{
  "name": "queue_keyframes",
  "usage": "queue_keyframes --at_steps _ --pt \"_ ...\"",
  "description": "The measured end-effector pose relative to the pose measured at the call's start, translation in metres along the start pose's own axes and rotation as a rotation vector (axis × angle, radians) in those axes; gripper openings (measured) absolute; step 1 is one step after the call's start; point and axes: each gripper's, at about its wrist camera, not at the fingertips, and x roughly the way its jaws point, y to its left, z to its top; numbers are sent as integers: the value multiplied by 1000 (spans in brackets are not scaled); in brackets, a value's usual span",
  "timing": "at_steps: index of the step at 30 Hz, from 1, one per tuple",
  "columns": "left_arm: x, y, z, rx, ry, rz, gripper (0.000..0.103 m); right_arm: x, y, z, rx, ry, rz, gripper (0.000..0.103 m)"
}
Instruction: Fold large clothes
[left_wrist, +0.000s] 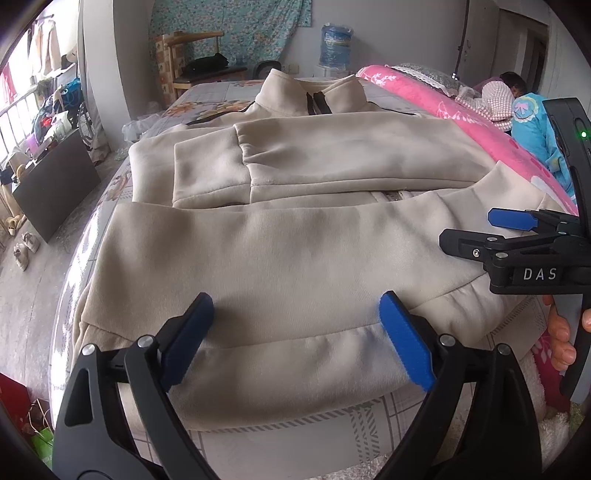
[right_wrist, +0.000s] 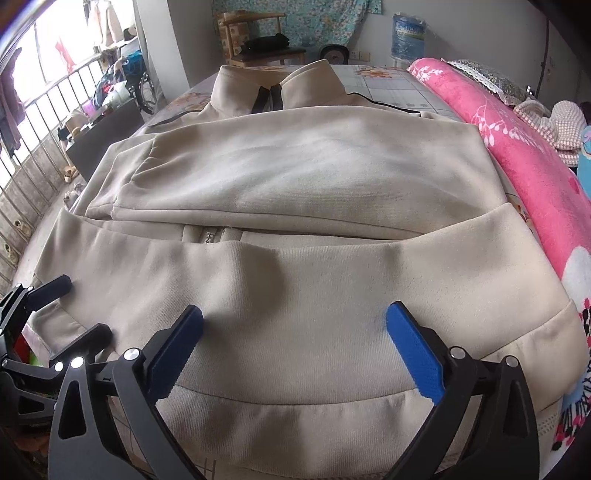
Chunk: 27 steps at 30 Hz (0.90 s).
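**Over the hem, both tongs wide and empty**

Over the near hem of the cream jacket we hold both tongs spread wide, gripping nothing. Our left tongs straddle the ribbed hem band, pads just above the cloth; our right tongs hover the same way further along that band. The jacket lies flat on the bed, collar at the far end, both sleeves already crossed over the chest, zipper showing just below them. A pink blanket runs along the right side, close to the jacket's edge.

We judge the next move to be pinching the hem and carrying it toward the collar. If we catch only the top layer, the back will lag and bunch. Uneven lifting between our hands could skew the fold, and dragging could pull the sleeves out of place.
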Motion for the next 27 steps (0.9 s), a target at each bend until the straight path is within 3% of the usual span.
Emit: queue_keyframes --at_steps 8,27 --pt "2 -3 2 -7 16 39 95 1 0 2 15 24 -12 97" --pt "7 -3 11 -19 89 43 95 2 0 4 38 45 -22 97"
